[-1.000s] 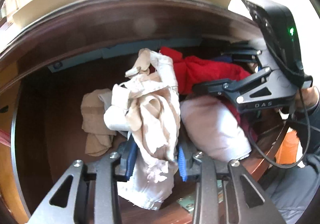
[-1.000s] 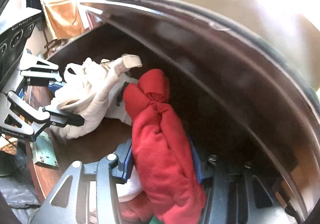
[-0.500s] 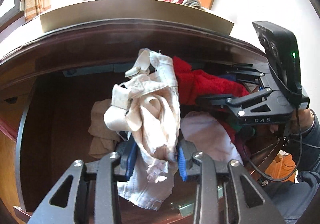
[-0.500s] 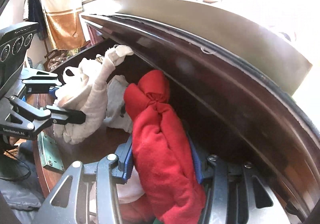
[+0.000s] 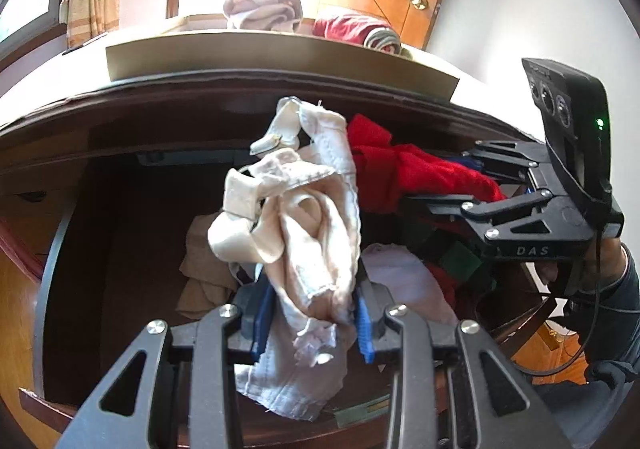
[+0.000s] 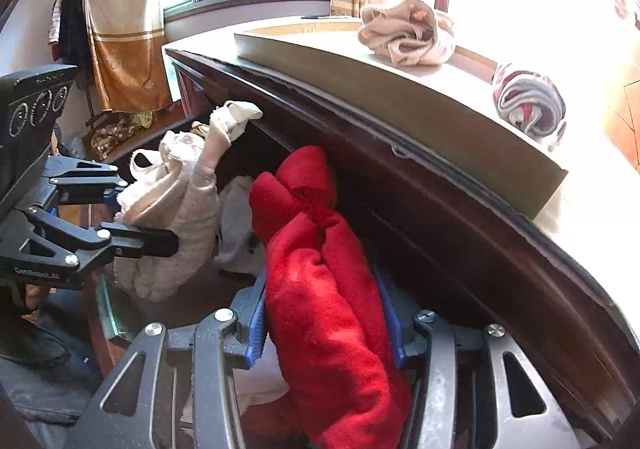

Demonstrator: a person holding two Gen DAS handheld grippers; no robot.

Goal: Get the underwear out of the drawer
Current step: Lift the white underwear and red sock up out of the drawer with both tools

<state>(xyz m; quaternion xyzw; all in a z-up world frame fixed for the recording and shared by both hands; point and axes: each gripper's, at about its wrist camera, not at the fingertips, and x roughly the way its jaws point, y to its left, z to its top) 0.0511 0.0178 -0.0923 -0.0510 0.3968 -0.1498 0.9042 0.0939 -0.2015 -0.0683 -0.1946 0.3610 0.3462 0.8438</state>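
Lifting two garments at once. Left wrist view: my left gripper [image 5: 316, 321] has its blue pads clamped on a cream bra [image 5: 304, 217], bunched upright between them, tail hanging over the front edge of the drawer [image 5: 52, 289]. More underwear stays inside: a beige piece [image 5: 200, 269] near the left wall, a white piece [image 5: 404, 281] toward the right.

Right wrist view: my right gripper [image 6: 326, 323] is clamped on a red knotted garment [image 6: 320, 269], held near the dresser's dark top edge [image 6: 400, 153]. Gripping mid-bundle keeps loose ends from snagging, I judge. Two rolled bundles [image 6: 408, 33] sit on the dresser top, likely the drop spot.
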